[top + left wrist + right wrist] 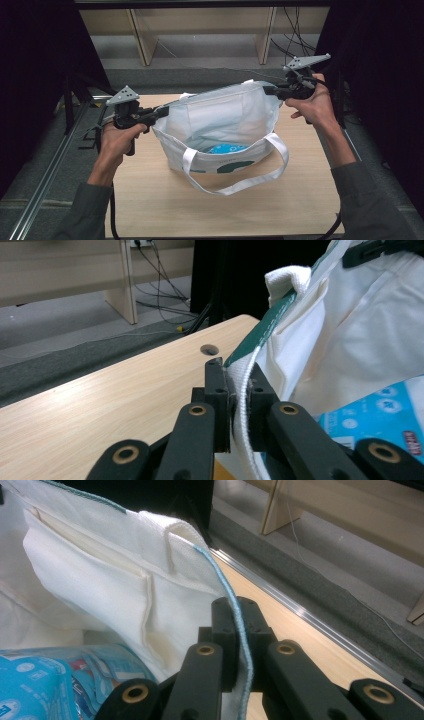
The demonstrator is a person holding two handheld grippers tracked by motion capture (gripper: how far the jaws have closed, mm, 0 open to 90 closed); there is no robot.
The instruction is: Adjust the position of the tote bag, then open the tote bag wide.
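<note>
Inside white tote bag [227, 125]: blue packet [227, 148].

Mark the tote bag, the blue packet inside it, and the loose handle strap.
tote bag [220, 112], high view, on its inner back wall.
blue packet [227, 148], high view, on its printed top face.
handle strap [239, 186], high view, on the loop lying on the table.

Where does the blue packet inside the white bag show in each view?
High view: the blue packet lies at the bottom of the open bag, centre of frame.
Left gripper view: lower right corner, beside the bag's wall.
Right gripper view: lower left corner.
Shared landmark: the bag's rim, clamped at either end by the left gripper and right gripper.
</note>
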